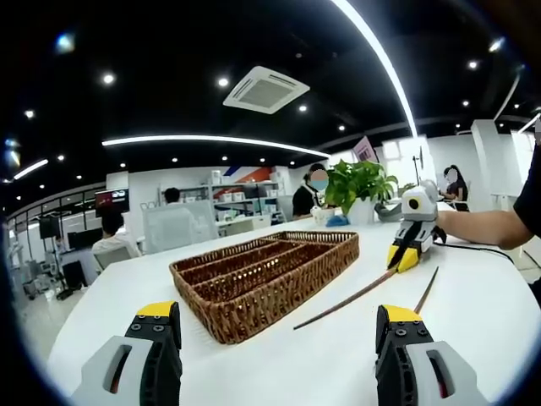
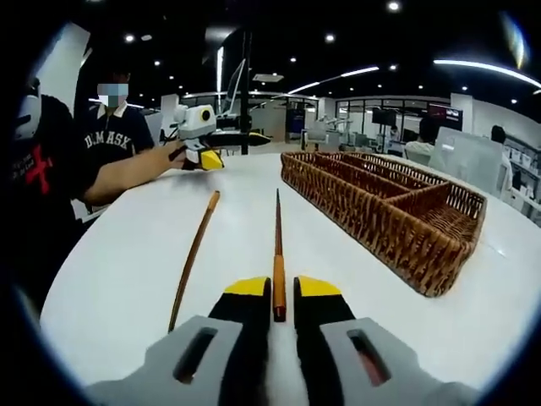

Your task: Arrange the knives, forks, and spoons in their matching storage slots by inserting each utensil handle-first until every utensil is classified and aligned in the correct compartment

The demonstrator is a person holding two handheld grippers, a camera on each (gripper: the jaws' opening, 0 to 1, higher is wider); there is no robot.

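A brown wicker cutlery tray with several long compartments lies on the white table; in the right gripper view the tray is at the right. Two thin brown sticks lie on the table beside it. My right gripper is shut on the near end of one stick, which points straight ahead. The other stick lies loose to its left. In the left gripper view my left gripper stands wide open with nothing between its jaws. The right gripper is there at the held stick's far end, beside the loose stick.
A person's arm holds the left gripper above the table's far edge. A potted plant stands behind the tray. Other people sit at desks in the background. Bare tabletop lies in front of the tray.
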